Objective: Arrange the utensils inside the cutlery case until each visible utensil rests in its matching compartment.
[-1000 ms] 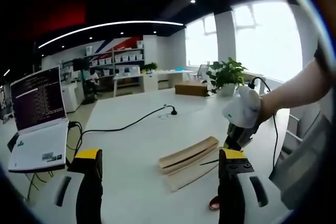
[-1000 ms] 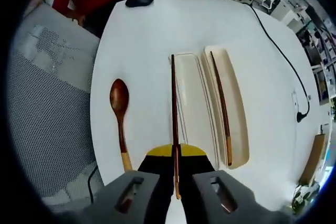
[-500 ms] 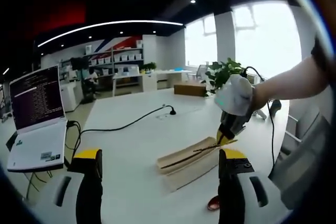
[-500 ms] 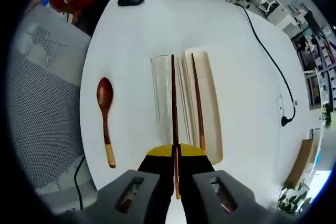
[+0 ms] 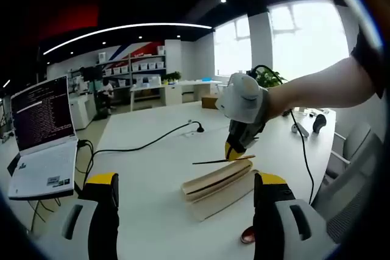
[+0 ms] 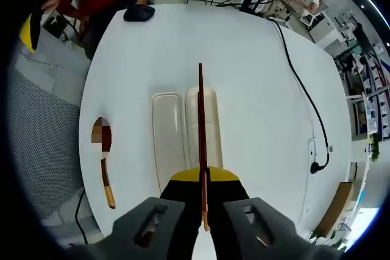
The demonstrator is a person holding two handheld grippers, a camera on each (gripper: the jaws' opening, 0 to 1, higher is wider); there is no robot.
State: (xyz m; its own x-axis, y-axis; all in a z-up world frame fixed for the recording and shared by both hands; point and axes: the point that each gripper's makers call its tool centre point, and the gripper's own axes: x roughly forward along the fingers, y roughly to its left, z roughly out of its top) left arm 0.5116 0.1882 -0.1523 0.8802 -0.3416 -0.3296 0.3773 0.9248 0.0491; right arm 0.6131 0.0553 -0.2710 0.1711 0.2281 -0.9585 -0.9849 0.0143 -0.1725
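The right tool (image 6: pixel 202 194), closed on a chopstick (image 6: pixel 200 127), holds it above the case (image 6: pixel 183 132), parallel to its length.

Left gripper (image 5: pixel 186 196) — two yellow-tipped jaws rising from the bottom of the left gripper view, set well apart, nothing between them.

Right gripper (image 6: pixel 203 178) — jaws closed together under a yellow tip, clamped on the near end of a dark chopstick (image 6: pixel 200 120) that runs straight ahead along the jaw line. In the left gripper view the same right gripper (image 5: pixel 234 150) enters from the right, pointing downward with the chopstick level in its tip; a white housing sits above it, carried by a bare forearm (image 5: pixel 317 92) reaching in from the right edge.
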